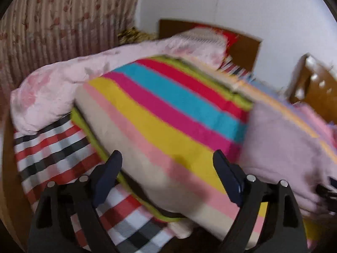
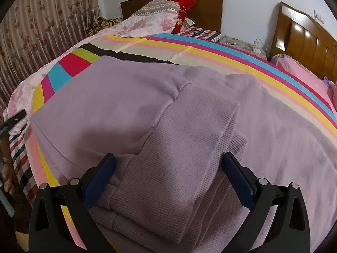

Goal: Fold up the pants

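Lilac pants (image 2: 160, 113) lie folded on our striped sheet (image 2: 263, 63), ribbed cuffs between the right gripper (image 2: 168, 177)'s wide, empty jaws; left gripper (image 1: 168, 175), open and empty, sits farther left.

Both cameras look forward and downward between their own fingers, the left one blurred and close over the edge of the striped sheet (image 1: 168, 113) at the bed's side, the right one near above the lilac pants (image 2: 168, 126), and both share this sheet, the pants and the far headboard (image 2: 210, 6).
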